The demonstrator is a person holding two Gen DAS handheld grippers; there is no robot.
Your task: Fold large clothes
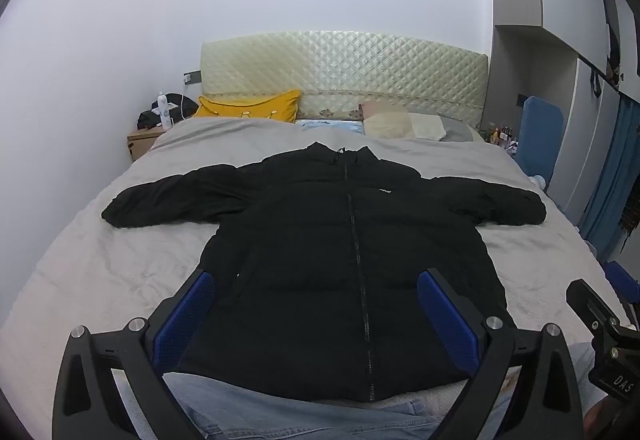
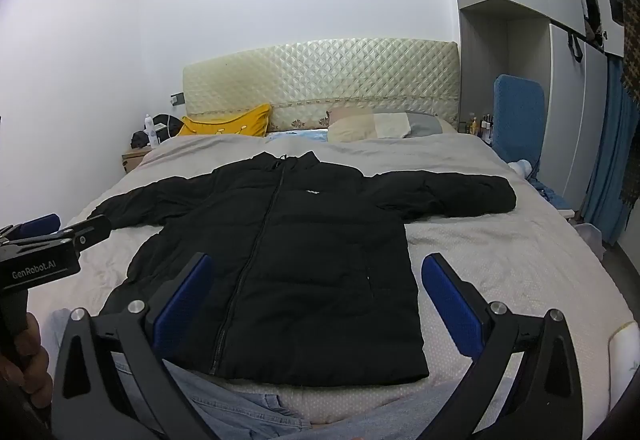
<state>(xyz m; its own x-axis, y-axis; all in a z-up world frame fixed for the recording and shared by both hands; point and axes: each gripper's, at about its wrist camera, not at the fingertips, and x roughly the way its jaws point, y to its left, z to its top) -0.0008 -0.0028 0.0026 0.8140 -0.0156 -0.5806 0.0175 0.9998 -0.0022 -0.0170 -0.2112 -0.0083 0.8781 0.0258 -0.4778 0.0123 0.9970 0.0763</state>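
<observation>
A black puffer jacket [image 1: 340,240] lies flat, front up and zipped, on the grey bed [image 1: 100,272], sleeves spread to both sides. It also shows in the right wrist view [image 2: 288,260]. My left gripper [image 1: 316,304] is open and empty, held above the jacket's lower hem. My right gripper [image 2: 316,296] is open and empty, above the jacket's lower right part. The left gripper's body [image 2: 48,240] shows at the left edge of the right wrist view. The right gripper's body [image 1: 600,324] shows at the right edge of the left wrist view.
A yellow pillow [image 1: 248,105] and a beige pillow [image 1: 400,123] lie by the quilted headboard [image 1: 344,75]. A nightstand [image 1: 144,141] with a bottle stands at the left. A blue chair [image 2: 518,115] and wardrobe [image 2: 568,87] are right. Denim fabric [image 1: 280,416] lies at the near edge.
</observation>
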